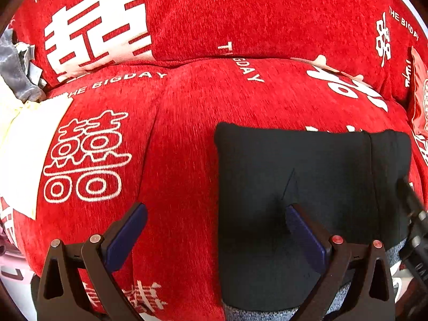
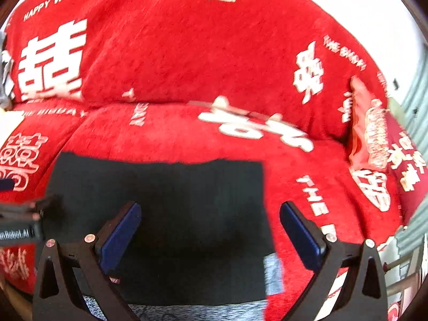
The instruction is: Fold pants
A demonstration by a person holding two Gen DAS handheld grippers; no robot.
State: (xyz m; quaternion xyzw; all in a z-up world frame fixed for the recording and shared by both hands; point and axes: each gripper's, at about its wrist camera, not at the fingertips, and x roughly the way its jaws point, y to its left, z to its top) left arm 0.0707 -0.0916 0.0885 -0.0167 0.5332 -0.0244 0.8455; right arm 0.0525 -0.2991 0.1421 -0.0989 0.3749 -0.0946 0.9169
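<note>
Black pants (image 1: 307,182) lie folded into a flat rectangle on the red sofa seat; they also show in the right wrist view (image 2: 174,208). A grey inner band shows at their near edge (image 2: 272,272). My left gripper (image 1: 216,214) is open and empty, its right finger over the pants' left part and its left finger over the red cover. My right gripper (image 2: 210,214) is open and empty, just above the pants' near right part. The right gripper shows at the right edge of the left wrist view (image 1: 412,214).
The sofa cover (image 1: 187,107) is red with white characters and lettering. A pale yellow cloth (image 1: 24,147) and a grey garment (image 1: 16,69) lie at the seat's left. A red cushion (image 2: 369,131) stands at the right end, by a white wall.
</note>
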